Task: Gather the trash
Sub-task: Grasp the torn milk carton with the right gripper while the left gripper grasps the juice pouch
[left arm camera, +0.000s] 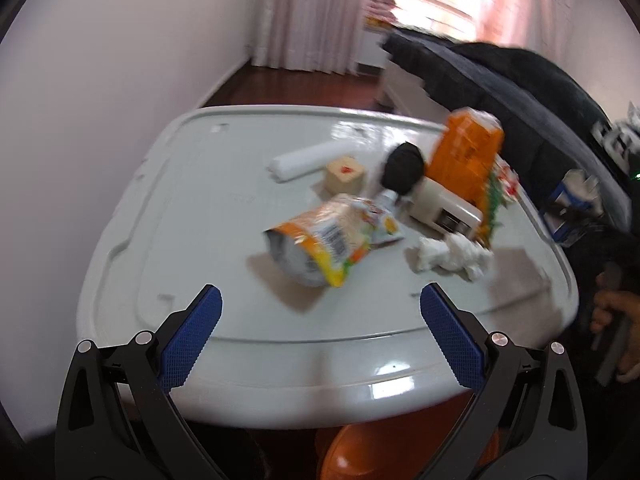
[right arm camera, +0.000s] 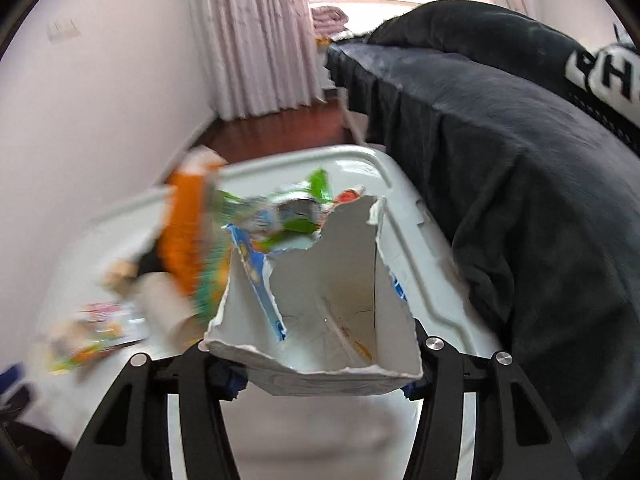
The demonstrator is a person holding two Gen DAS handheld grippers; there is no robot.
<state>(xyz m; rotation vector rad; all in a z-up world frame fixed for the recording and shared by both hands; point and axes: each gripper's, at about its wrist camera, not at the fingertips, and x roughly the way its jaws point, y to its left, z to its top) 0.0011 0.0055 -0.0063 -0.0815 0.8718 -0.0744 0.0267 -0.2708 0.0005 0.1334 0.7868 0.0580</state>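
Our right hand-held gripper (right arm camera: 320,364) clamps a torn white carton (right arm camera: 320,320); our left hand-held gripper (left arm camera: 320,316) hangs spread apart near the counter (left arm camera: 192,208), where a snack bag (left arm camera: 324,244) and what looks like crumpled tissue (left arm camera: 452,256) lie.

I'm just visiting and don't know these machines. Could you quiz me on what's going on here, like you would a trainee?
1. True or false: the left tongs hold the snack bag.
2. What do the right tongs grip? A) torn white carton B) crumpled tissue C) foam roll
3. Fill in: the tall carton on the table is ____ in colour.

Key: 1 false; 2 A; 3 orange.
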